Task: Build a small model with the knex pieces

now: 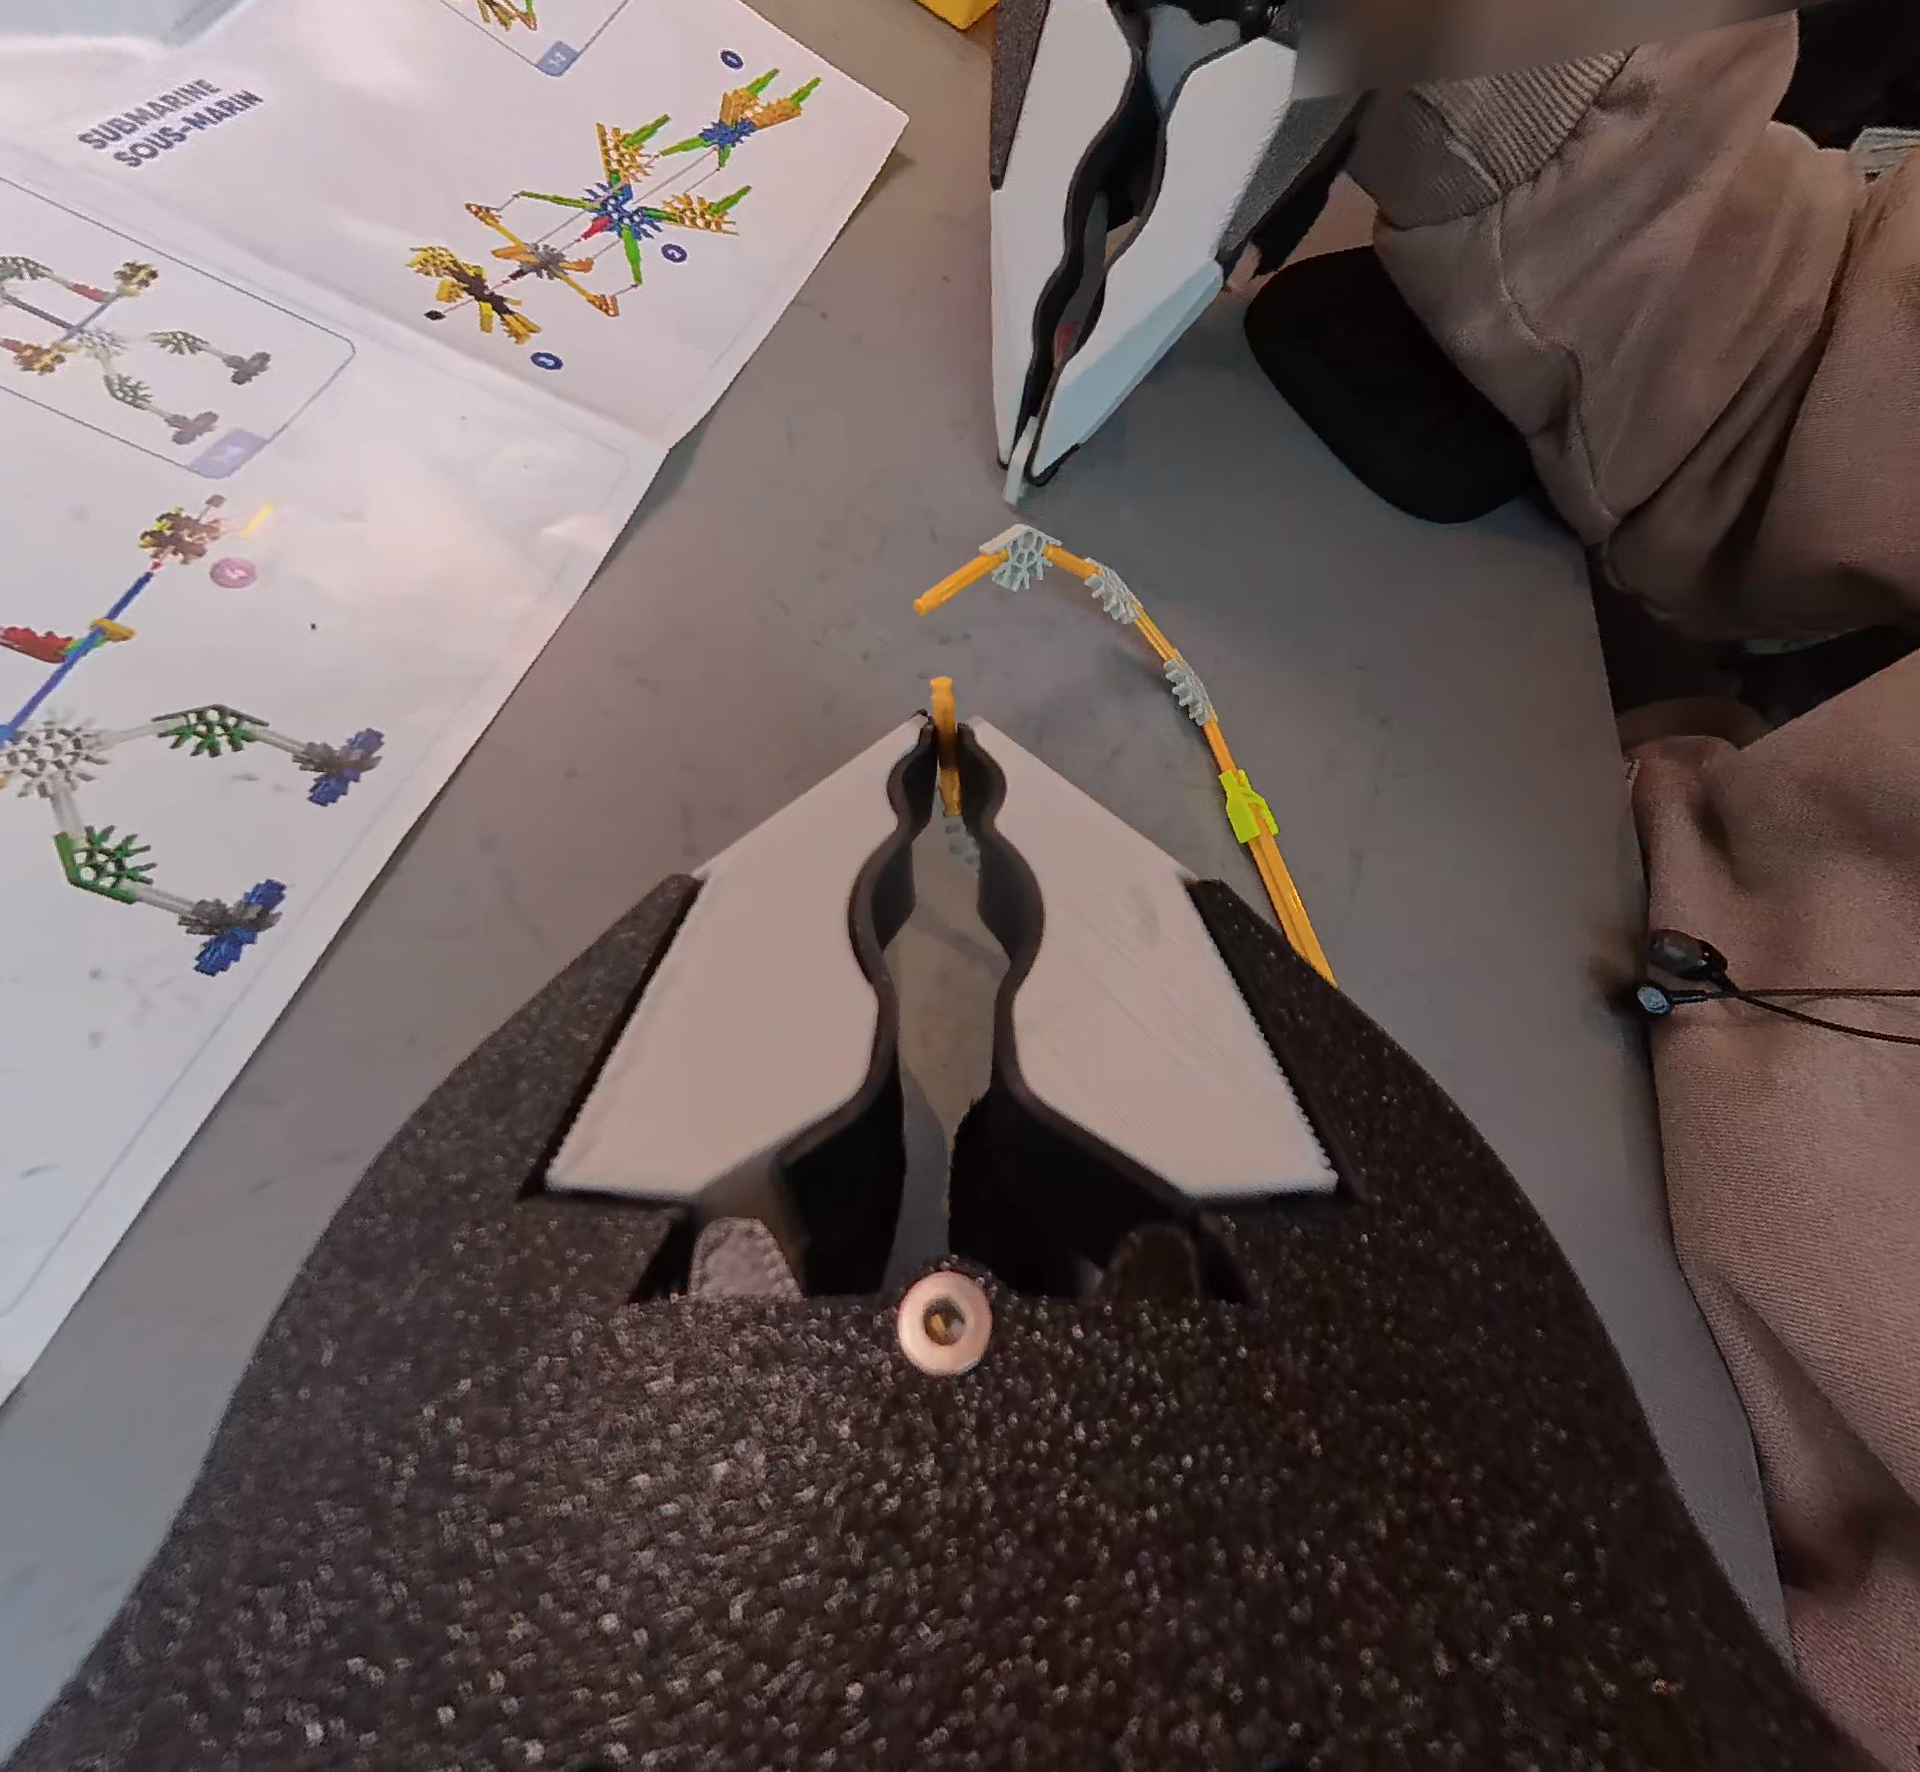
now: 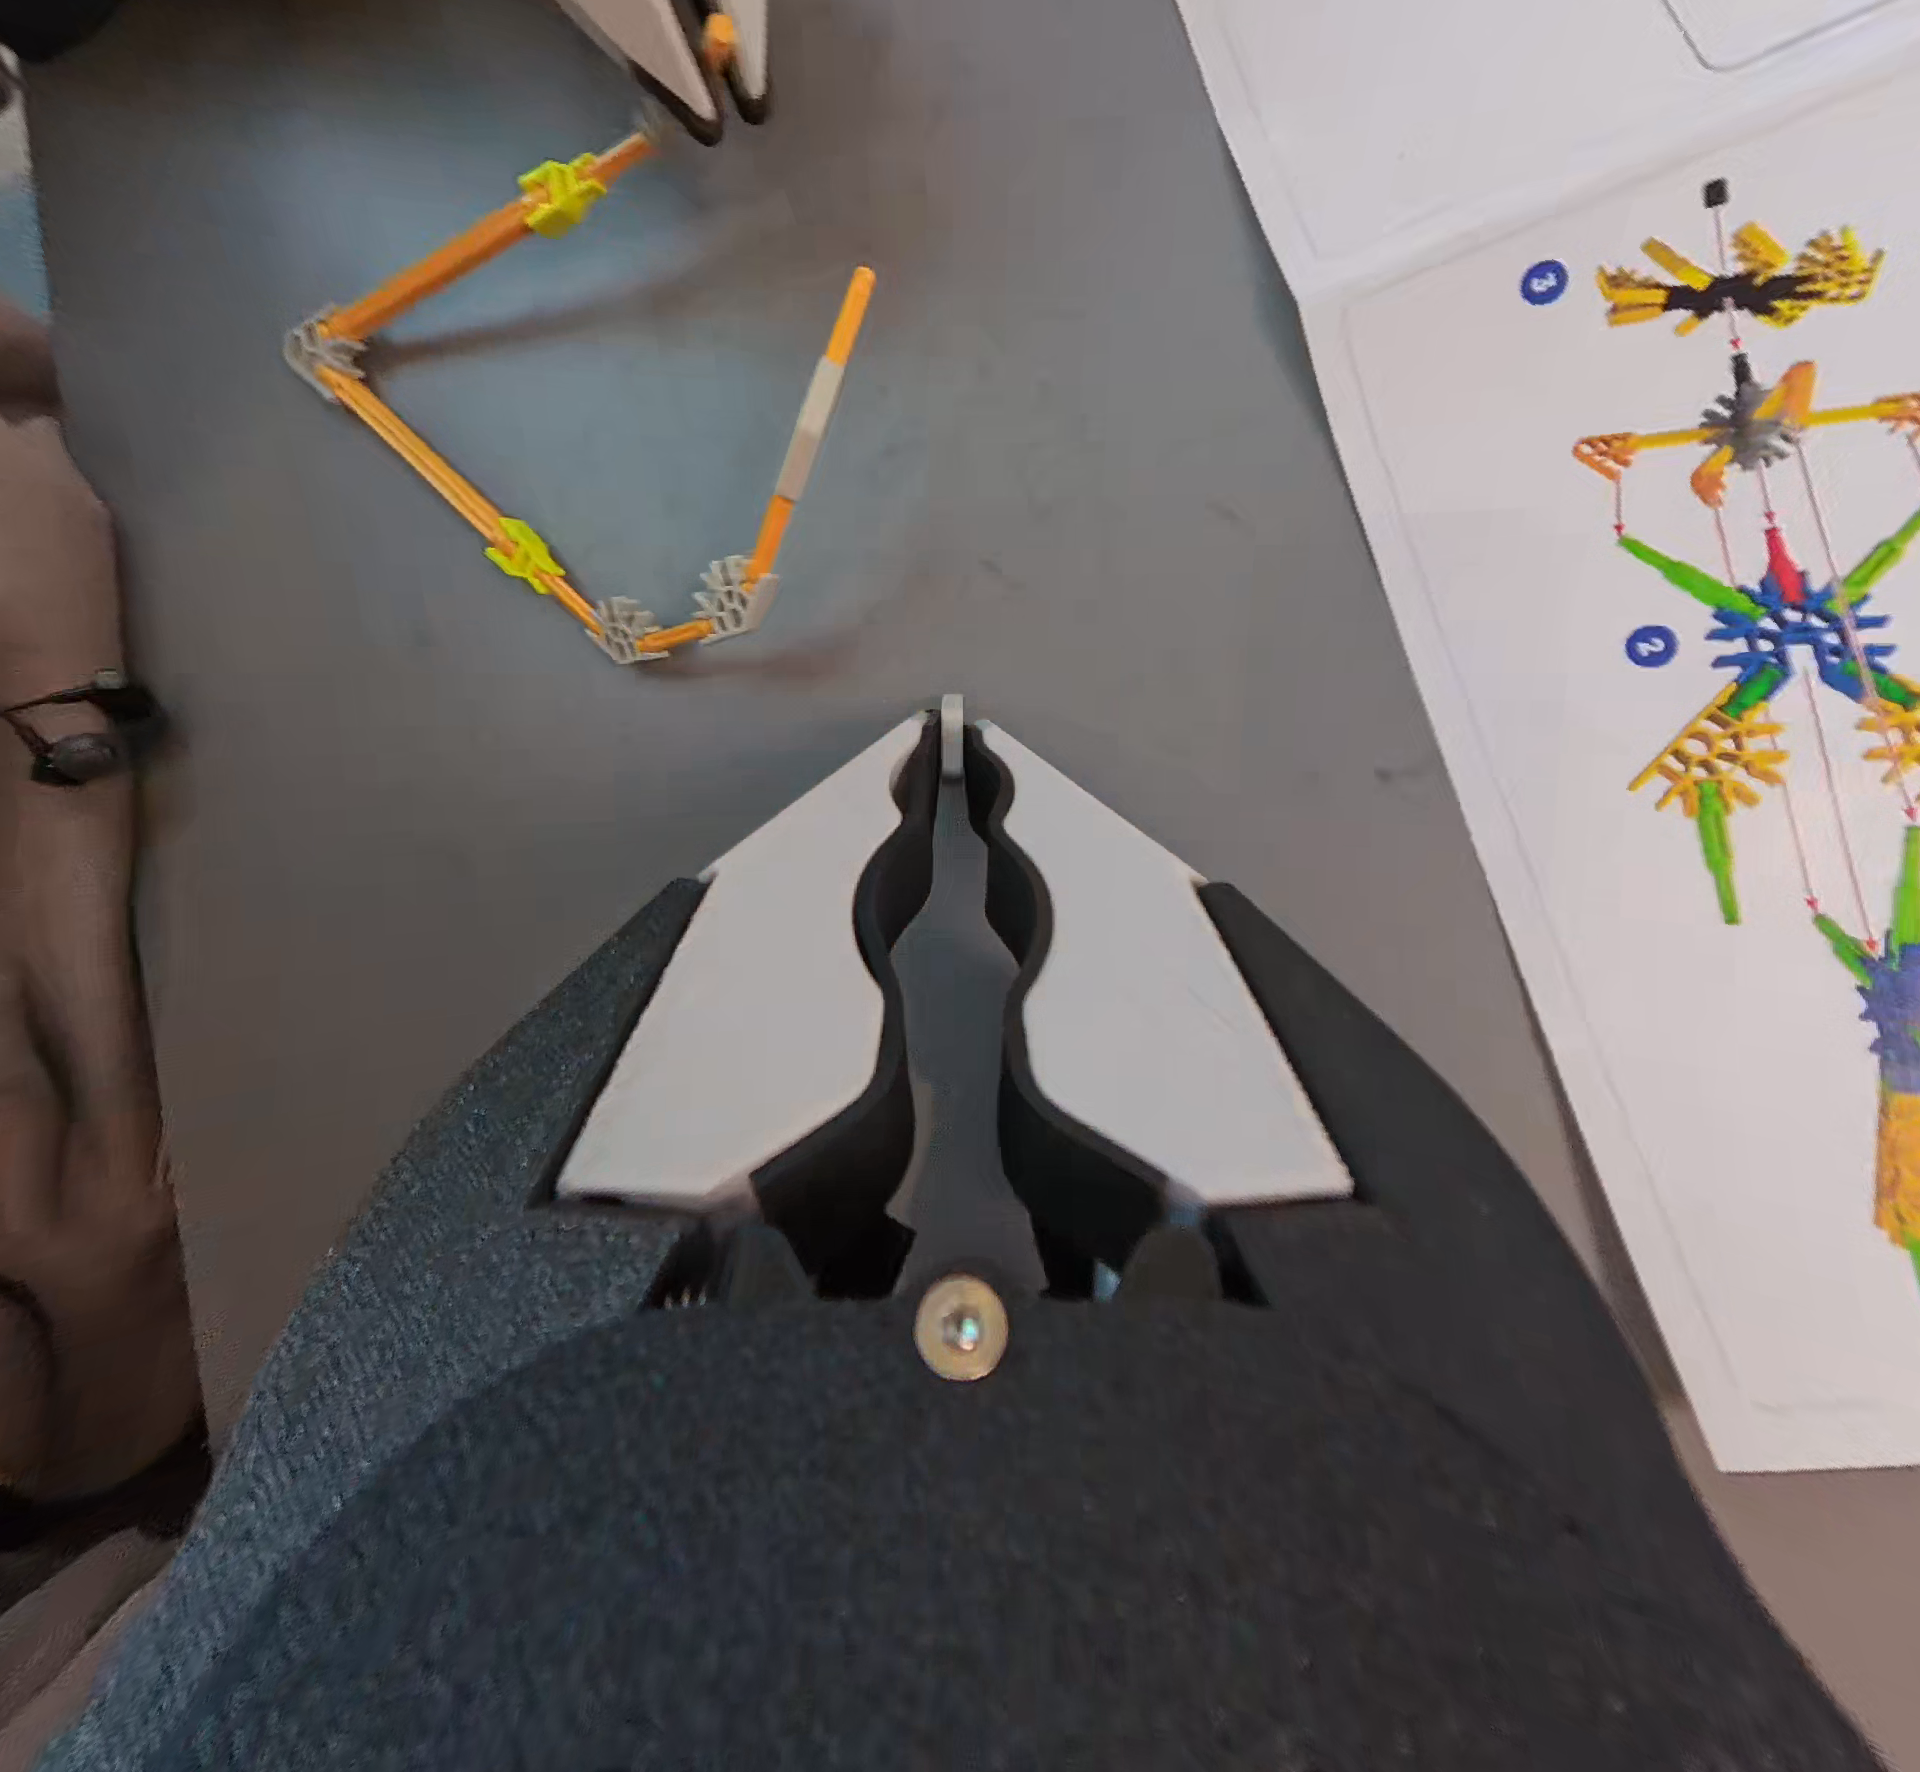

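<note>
Left wrist view: left gripper [image 1: 943, 735] pinches the thin, light, bendy rod chain [image 1: 1195, 683] by one end; right gripper [image 2: 952, 735] pinches a small grey piece [image 2: 952, 730].

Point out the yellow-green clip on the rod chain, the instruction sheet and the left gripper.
yellow-green clip [image 1: 1247, 806], left wrist view, its middle.
instruction sheet [image 1: 343, 517], left wrist view, bare paper.
left gripper [image 1: 943, 735], left wrist view, between fingertips.

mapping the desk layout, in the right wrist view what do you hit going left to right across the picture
person's sleeve → chain of orange rods with grey and yellow connectors → right gripper pinching a small grey piece → instruction sheet
</note>
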A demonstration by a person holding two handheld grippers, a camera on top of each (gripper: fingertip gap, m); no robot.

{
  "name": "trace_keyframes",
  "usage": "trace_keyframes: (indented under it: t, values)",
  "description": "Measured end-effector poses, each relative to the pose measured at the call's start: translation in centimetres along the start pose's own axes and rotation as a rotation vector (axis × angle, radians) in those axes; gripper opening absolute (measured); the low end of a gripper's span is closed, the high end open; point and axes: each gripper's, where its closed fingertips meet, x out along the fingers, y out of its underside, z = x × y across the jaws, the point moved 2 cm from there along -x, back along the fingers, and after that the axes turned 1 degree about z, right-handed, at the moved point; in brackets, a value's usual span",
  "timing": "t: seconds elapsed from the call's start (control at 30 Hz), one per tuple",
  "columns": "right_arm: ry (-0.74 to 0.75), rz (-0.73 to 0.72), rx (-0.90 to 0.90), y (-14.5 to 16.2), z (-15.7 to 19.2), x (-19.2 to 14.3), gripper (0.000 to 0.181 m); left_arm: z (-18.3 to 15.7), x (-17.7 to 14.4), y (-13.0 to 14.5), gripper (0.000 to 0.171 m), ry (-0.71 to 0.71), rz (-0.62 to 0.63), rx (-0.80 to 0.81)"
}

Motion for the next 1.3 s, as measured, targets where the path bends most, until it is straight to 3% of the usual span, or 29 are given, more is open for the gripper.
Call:
trace_keyframes:
  t: [0.07,0.17,0.27,0.4,0.57,0.6,0.67,0.73,1.07,1.3]
  values:
    - [0.013,-0.021,0.024,-0.4,-0.3,0.1,0.004,-0.3,-0.1,-0.2,0.003,0.010,-0.011,0.015]
    - [0.100,-0.037,0.005,-0.7,-1.3,-0.4,0.024,-0.5,-0.2,-0.4,0.003,0.010,-0.023,0.033]
    - [0.113,-0.214,-0.003,-3.4,-1.4,-2.1,0.027,-0.6,-0.2,-0.6,0.003,0.019,-0.039,0.039]
    - [0.019,-0.471,-0.100,-7.0,1.1,-4.0,0.027,-1.6,-0.7,-1.5,0.003,0.078,-0.103,0.068]
    - [-0.157,-0.472,-0.194,-7.7,5.1,-1.5,0.046,-4.0,-1.5,-3.1,0.003,0.193,-0.223,0.121]
    - [-0.187,-0.461,-0.195,-7.7,5.7,-0.9,0.045,-4.3,-1.6,-3.2,0.003,0.206,-0.236,0.124]
    - [-0.215,-0.410,-0.216,-7.3,6.5,0.3,0.013,-4.8,-1.8,-3.5,0.003,0.236,-0.258,0.134]
    - [-0.192,-0.380,-0.267,-6.9,6.7,0.6,0.001,-5.0,-2.0,-3.7,0.003,0.242,-0.269,0.140]
    - [-0.219,-0.557,-0.229,-8.4,6.3,-2.4,0.000,-4.0,-3.0,-4.6,0.003,0.257,-0.339,0.050]
    - [-0.207,-0.561,-0.215,-8.4,5.9,-2.2,0.004,-3.2,-3.4,-4.8,0.003,0.259,-0.357,-0.021]
